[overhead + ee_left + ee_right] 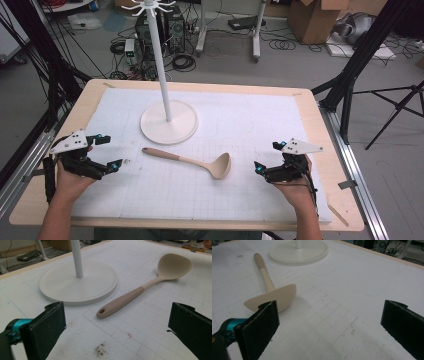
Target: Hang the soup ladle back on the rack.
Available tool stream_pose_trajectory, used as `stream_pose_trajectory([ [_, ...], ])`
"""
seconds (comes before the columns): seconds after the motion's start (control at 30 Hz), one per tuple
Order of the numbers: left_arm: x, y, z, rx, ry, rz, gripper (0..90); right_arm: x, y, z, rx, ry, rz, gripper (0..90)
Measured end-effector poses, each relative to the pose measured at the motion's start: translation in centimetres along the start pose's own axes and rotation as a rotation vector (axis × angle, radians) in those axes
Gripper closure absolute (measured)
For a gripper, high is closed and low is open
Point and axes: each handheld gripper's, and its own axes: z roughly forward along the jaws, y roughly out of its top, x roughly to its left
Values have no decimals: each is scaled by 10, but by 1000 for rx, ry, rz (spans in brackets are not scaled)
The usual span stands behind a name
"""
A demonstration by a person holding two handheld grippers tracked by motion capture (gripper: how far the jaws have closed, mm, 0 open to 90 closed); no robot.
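Layout: ladle between the two grippers, stand behind it.

Ladle [192, 162] lies flat on the mat [240, 120] that covers the worktop [320, 125], near mid-worktop, handle end to the left and slightly farther back, bowl to the right and nearer the person. Stand [168, 122] sits on the mat just behind the handle end, base close to the handle but apart from it, pole upright from the base centre. Left gripper [112, 152] is left of the handle end, near the left edge of the mat. Right gripper [265, 156] is right of the bowl, near it, not touching. Both grippers flank the ladle at about the same depth.
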Motion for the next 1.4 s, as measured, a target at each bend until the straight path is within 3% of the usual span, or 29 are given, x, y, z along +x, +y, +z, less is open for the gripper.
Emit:
stream_pose_trajectory([
  [0.4, 2, 0, -7, 8, 21, 0, 17, 7, 13, 3, 5, 42, -22, 3],
  [0.7, 3, 0, -10, 6, 28, 1, 16, 12, 50, 12, 15, 138, -76, 3],
  [1.07, 2, 1, -10, 13, 35, 7, 17, 26, 97, 52, 90, 240, -149, 3],
  [1.4, 1, 1, -11, 14, 44, 8, 17, 42, 123, 89, 171, 279, -206, 4],
])
